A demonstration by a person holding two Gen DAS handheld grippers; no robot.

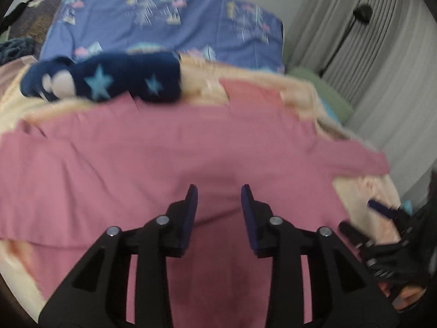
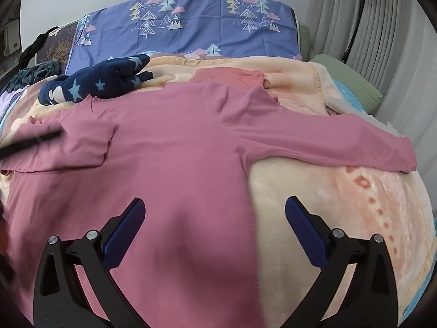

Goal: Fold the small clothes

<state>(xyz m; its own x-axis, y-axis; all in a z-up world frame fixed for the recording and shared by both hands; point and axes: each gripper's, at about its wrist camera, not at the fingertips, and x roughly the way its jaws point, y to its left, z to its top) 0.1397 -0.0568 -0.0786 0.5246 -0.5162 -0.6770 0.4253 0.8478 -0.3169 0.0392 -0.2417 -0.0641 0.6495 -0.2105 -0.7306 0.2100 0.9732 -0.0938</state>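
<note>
A pink long-sleeved shirt [image 2: 169, 142] lies spread on a peach blanket [image 2: 341, 205] on a bed. Its left sleeve [image 2: 68, 147] is folded in over the body; its right sleeve [image 2: 341, 142] stretches out to the right. My right gripper [image 2: 214, 207] is wide open and empty, low over the shirt's right side edge. My left gripper [image 1: 219, 194] is open and empty over the shirt's body [image 1: 164, 150]; this view is blurred. The right gripper also shows at the right edge of the left wrist view [image 1: 382, 227]. A blurred black finger [image 2: 30, 140] of the left gripper shows at the left.
A navy star-patterned garment [image 2: 95, 84] lies behind the shirt at the back left. A coral cloth [image 2: 226, 78] lies behind the collar. A blue tree-patterned pillow [image 2: 185, 24] stands at the head. Grey curtains [image 2: 382, 41] and a black lamp stand [image 2: 355, 27] are on the right.
</note>
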